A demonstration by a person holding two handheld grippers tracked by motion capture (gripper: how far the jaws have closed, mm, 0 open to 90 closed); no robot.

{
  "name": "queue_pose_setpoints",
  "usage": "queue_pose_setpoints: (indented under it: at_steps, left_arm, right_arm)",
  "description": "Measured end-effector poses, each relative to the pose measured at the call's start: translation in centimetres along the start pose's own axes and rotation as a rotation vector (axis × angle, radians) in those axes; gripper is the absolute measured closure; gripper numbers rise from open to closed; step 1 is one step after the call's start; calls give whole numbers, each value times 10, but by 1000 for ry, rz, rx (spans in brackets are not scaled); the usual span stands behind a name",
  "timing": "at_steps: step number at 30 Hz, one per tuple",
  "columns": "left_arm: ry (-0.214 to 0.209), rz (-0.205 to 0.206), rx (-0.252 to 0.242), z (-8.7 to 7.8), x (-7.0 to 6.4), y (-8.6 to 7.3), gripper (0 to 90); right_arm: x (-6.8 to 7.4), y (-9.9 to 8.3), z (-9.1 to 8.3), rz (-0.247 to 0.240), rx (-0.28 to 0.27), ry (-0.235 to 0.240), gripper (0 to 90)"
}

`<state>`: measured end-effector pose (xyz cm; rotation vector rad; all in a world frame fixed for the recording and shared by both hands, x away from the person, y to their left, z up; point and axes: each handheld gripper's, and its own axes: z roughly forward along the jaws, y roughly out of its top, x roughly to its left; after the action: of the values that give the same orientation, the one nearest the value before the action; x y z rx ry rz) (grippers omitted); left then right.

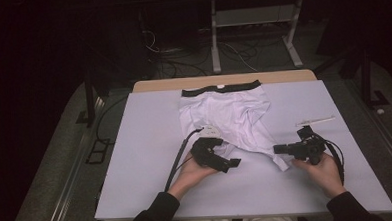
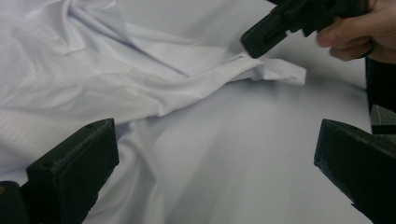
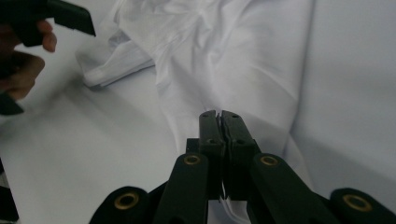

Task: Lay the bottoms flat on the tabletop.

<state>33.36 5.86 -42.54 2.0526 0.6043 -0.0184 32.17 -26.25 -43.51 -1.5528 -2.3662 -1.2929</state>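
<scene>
White boxer briefs [image 1: 224, 114] with a black waistband [image 1: 220, 88] lie flat on the pale table [image 1: 145, 142], waistband at the far side. My right gripper [image 1: 277, 149] is shut on the hem of the right leg; in the right gripper view its closed jaws [image 3: 219, 114] pinch a sliver of the white cloth [image 3: 233, 56]. My left gripper [image 1: 231, 163] stands open just past the left leg's hem. In the left gripper view [image 2: 219, 158] its jaws are wide apart over bare table beside the cloth [image 2: 93, 70], with the right gripper [image 2: 261, 35] nipping the far hem.
A thin white strip [image 1: 314, 120] lies on the table beyond the right hand. A wooden edge [image 1: 222, 81] runs behind the waistband. Metal table legs [image 1: 215, 39] and cables stand on the dark floor farther back. The table's left side is bare.
</scene>
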Motion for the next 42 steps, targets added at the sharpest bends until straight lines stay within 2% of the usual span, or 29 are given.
queue_pose_setpoints:
  at_steps: [2, 6, 8, 10, 12, 18, 21, 23, 26, 29, 32, 34, 36, 42]
  left_arm:
    - [-24, 5, -8, 7, -6, 5, 26]
    - [-72, 57, -5, 25, -22, 16, 81]
    - [-102, 83, -11, 36, -30, 21, 145]
    - [-110, 113, -10, 49, -38, 25, 170]
    - [-134, 138, -8, 61, -45, 28, 267]
    - [-135, 255, 28, 94, -64, 33, 417]
    - [-99, 310, 50, 106, -71, 35, 442]
    - [-73, 333, 43, 110, -72, 35, 468]
    - [-51, 348, 33, 115, -73, 34, 516]
    - [-27, 369, 51, 122, -74, 33, 587]
    - [-6, 365, 71, 127, -73, 33, 761]
    - [-18, 342, 70, 128, -71, 33, 891]
    - [-50, 310, 79, 126, -70, 33, 897]
    - [-56, 330, 97, 114, -73, 30, 899]
  right_arm:
    - [-7, 1, 0, 37, -11, 17, 870]
    - [-14, 4, 0, 55, -18, 22, 870]
    - [-17, 5, 1, 76, -21, 35, 872]
    - [-19, 5, 1, 86, -22, 45, 872]
    - [-20, 5, 1, 95, -20, 52, 872]
    - [-22, 5, 3, 110, -12, 72, 872]
    - [-23, 5, 3, 122, -13, 83, 872]
    - [-25, 5, 3, 129, -12, 87, 872]
    - [-27, 5, 3, 147, -7, 95, 872]
    - [-28, 4, 4, 156, -3, 106, 872]
    - [-29, 4, 5, 164, 0, 112, 872]
    - [-30, 4, 5, 168, 2, 113, 872]
    - [-31, 4, 4, 169, -4, 108, 872]
    - [-35, 5, -1, 188, -31, 105, 872]
